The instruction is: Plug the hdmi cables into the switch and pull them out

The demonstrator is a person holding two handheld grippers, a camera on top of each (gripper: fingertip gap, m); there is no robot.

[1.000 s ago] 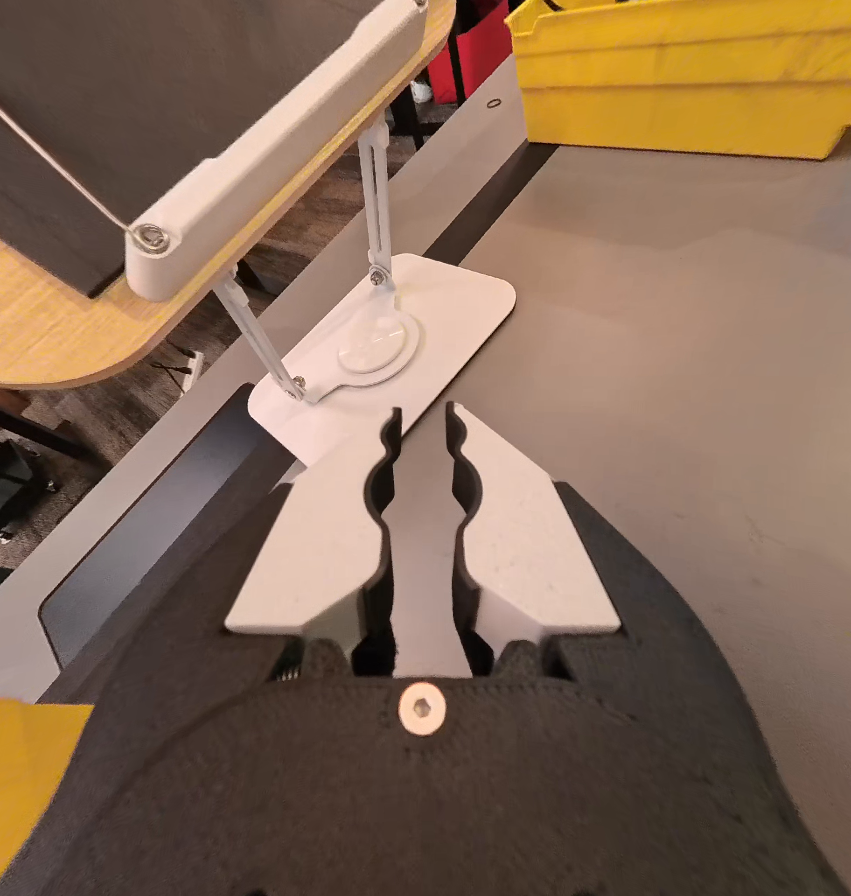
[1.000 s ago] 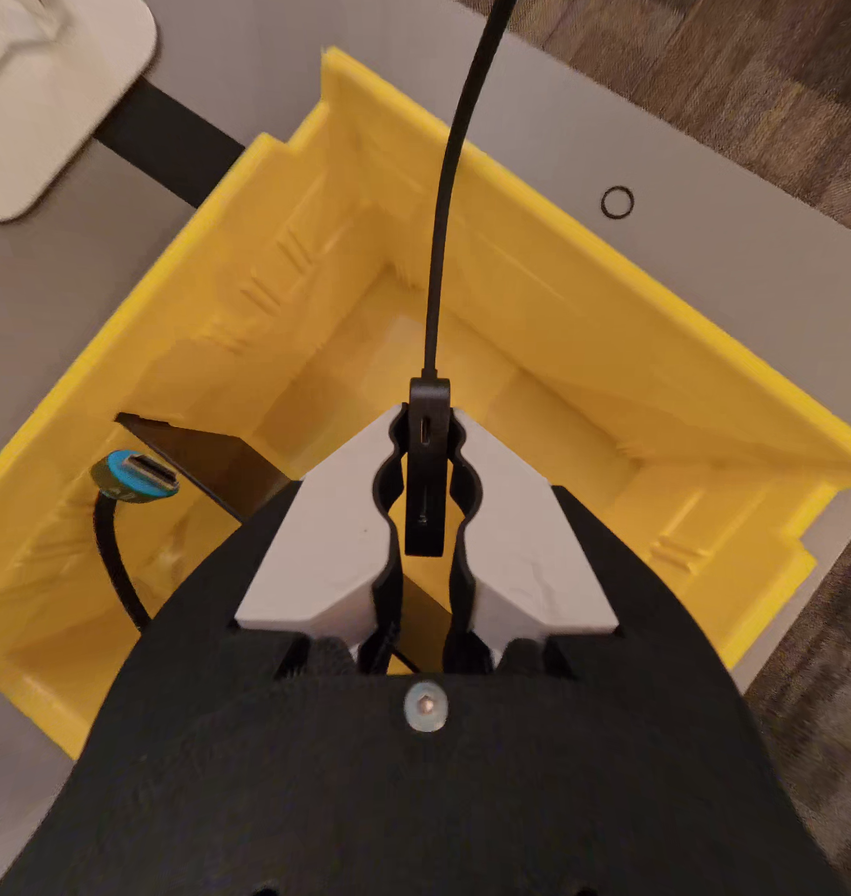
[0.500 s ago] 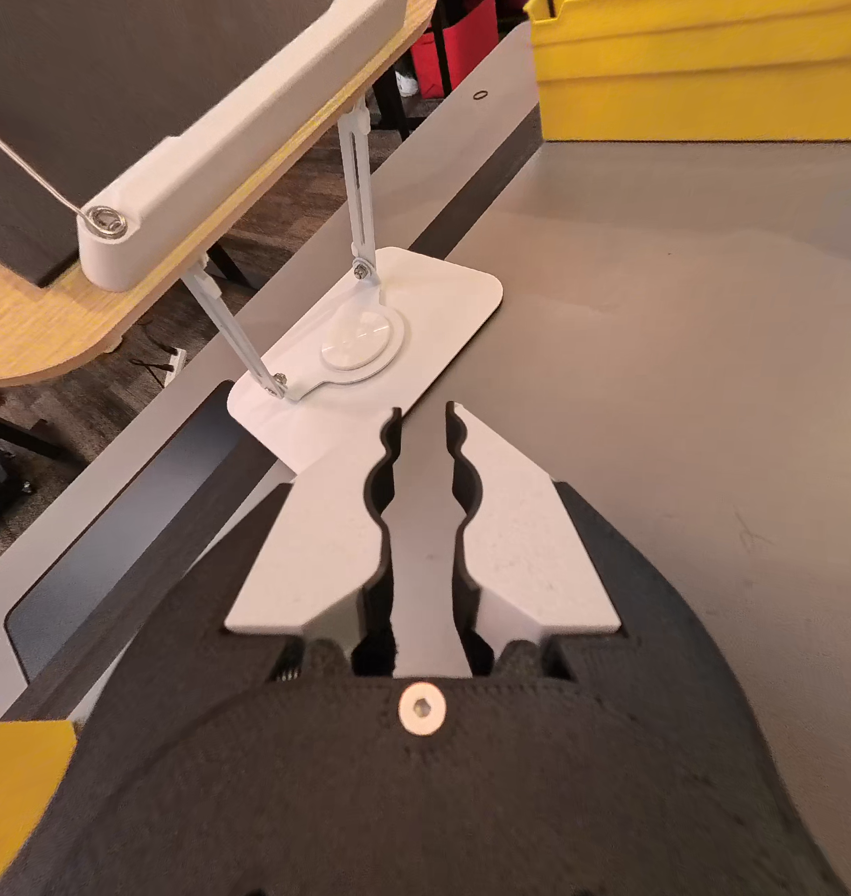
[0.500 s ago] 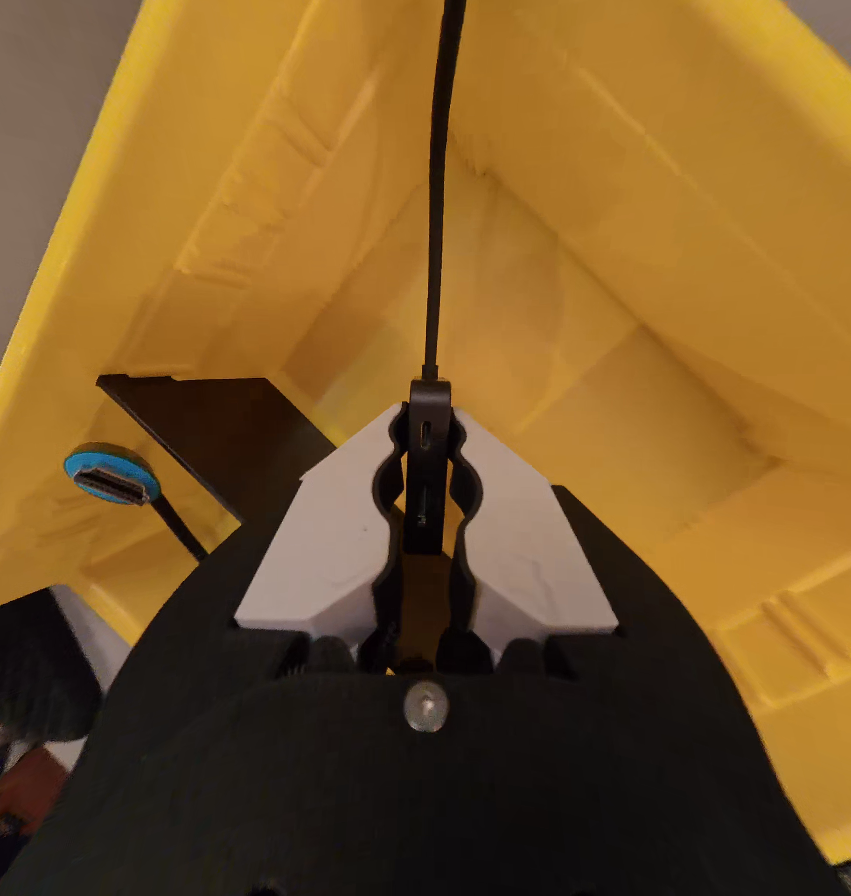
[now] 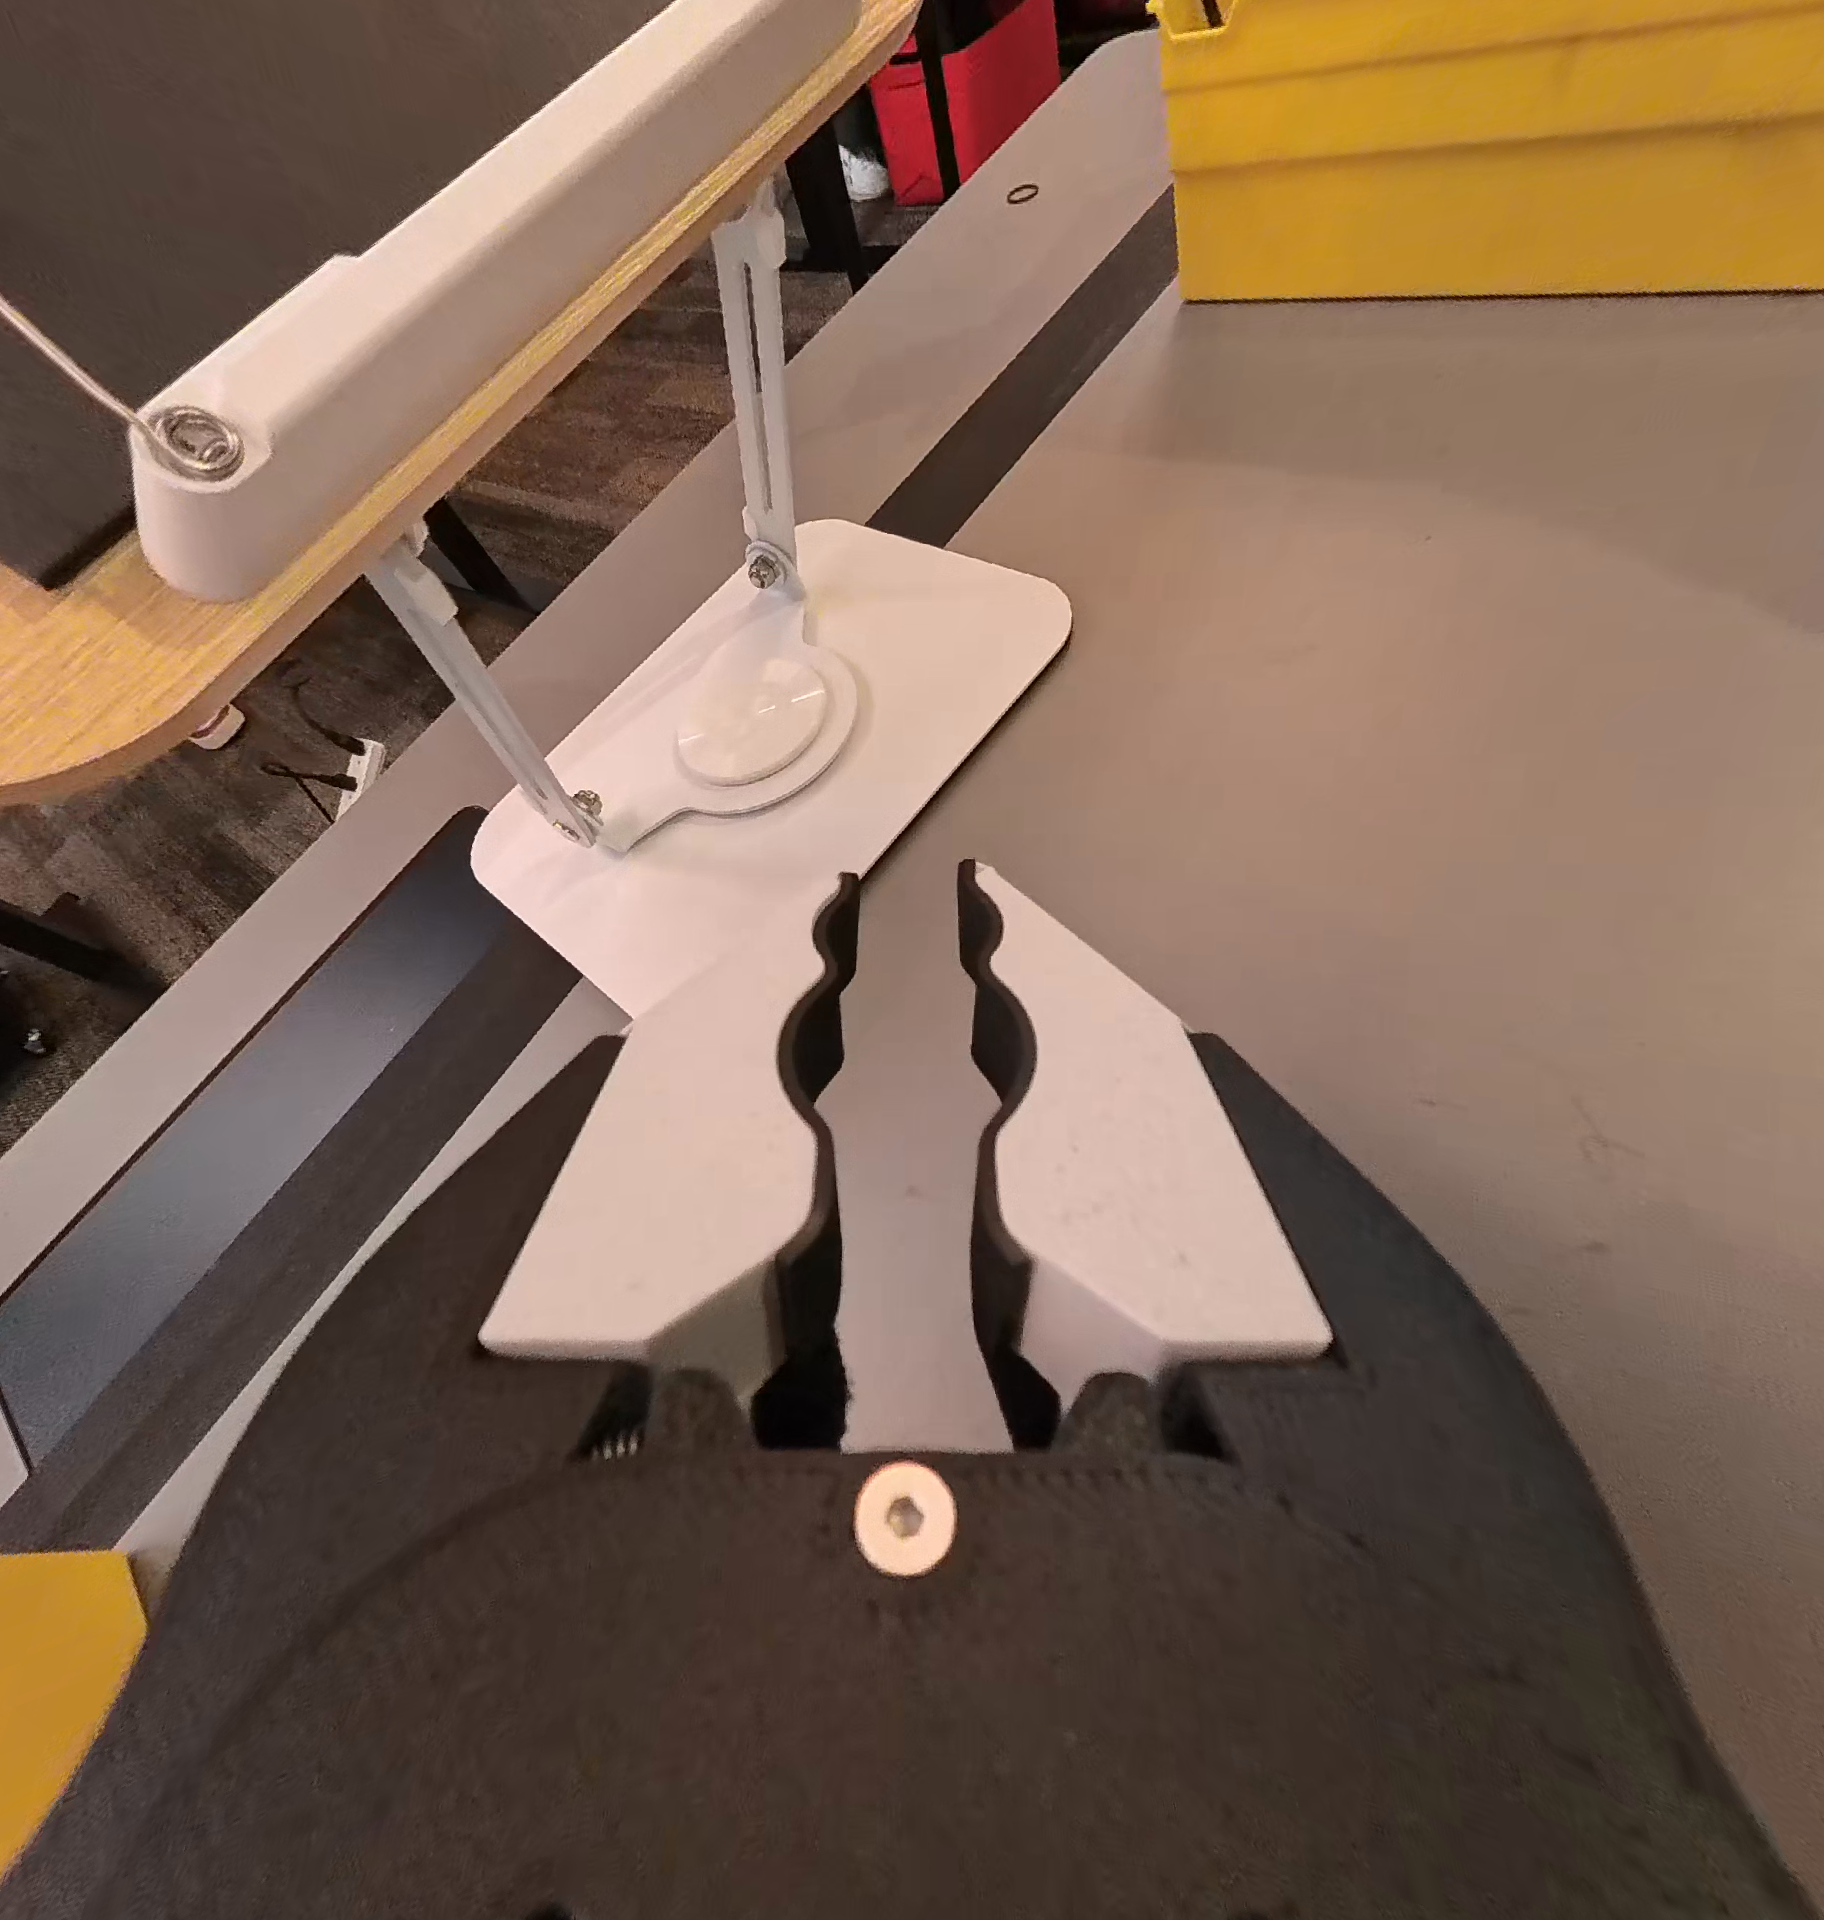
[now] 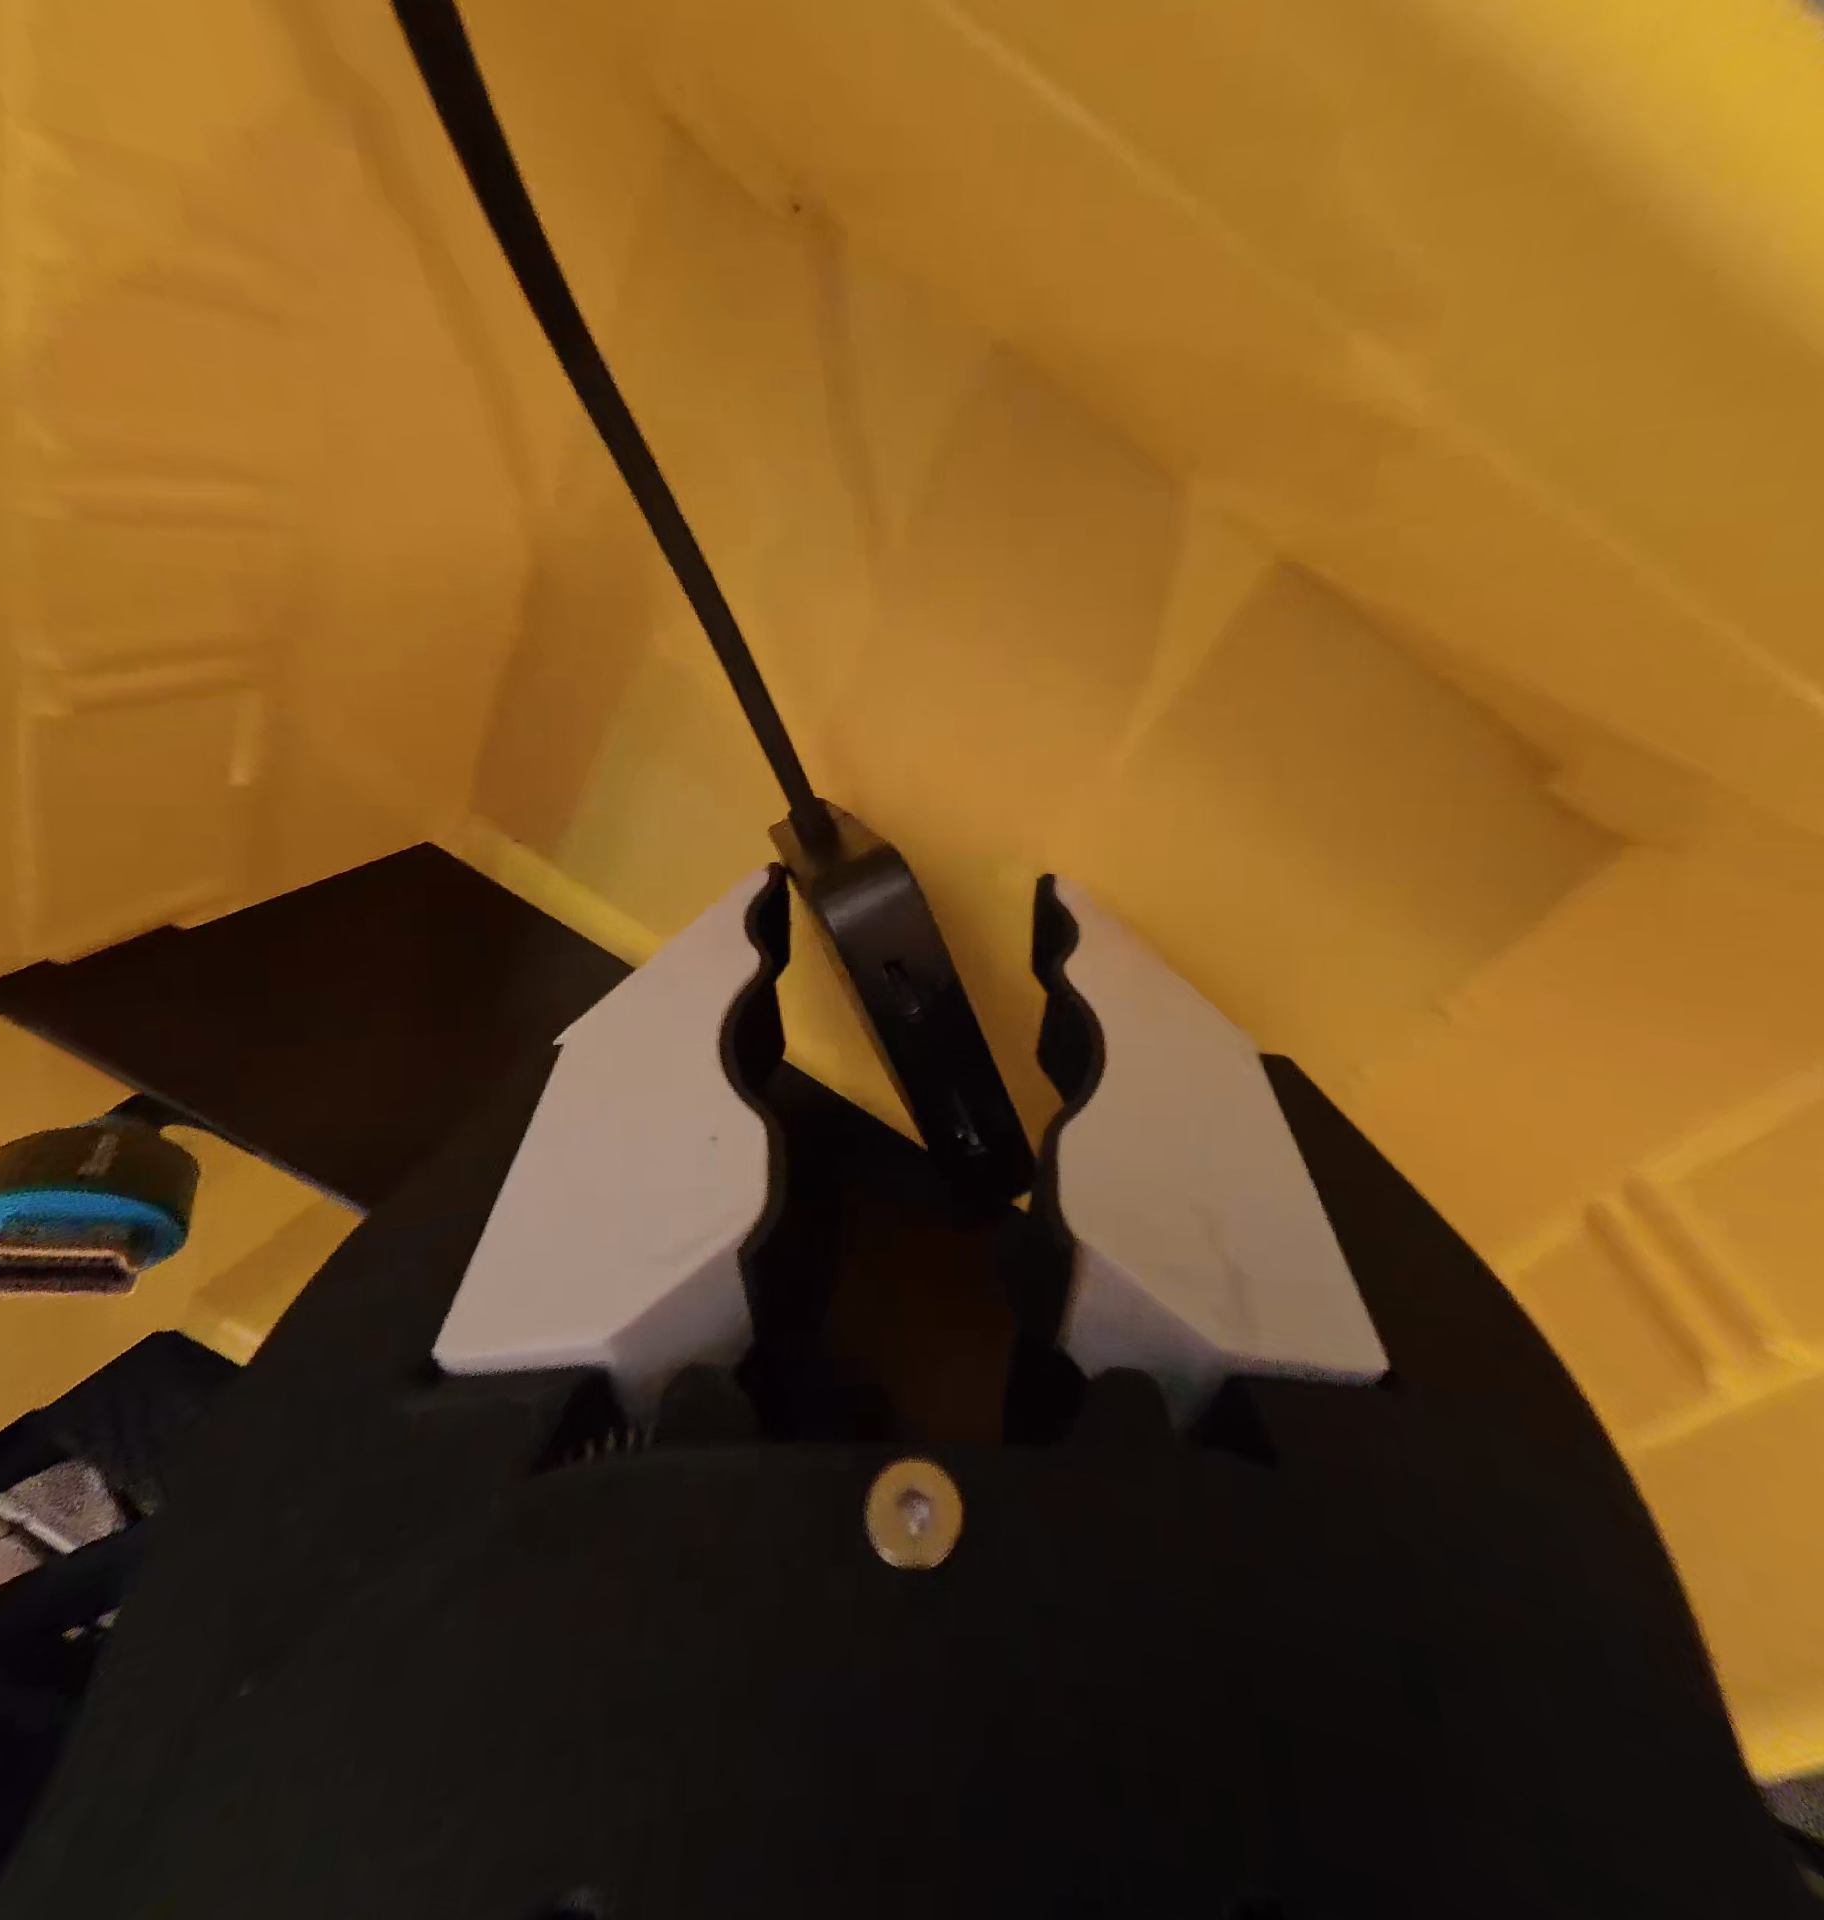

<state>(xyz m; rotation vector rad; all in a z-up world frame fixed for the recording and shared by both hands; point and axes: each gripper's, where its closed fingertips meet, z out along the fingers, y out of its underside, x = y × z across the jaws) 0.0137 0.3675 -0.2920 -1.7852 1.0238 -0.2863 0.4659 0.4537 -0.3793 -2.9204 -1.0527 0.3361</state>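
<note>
Right gripper spread wide inside the yellow bin, the black switch tilting loose between its fingers; blue-collared HDMI plug lies left. Left gripper parted, empty. Withdraw straight, clear of the lead.

A grey tabletop with a dark strip along its pale edge carries a white stand propping up a wood-edged board. Beyond the edge lies dark patterned carpet, with a red bag farther back.
</note>
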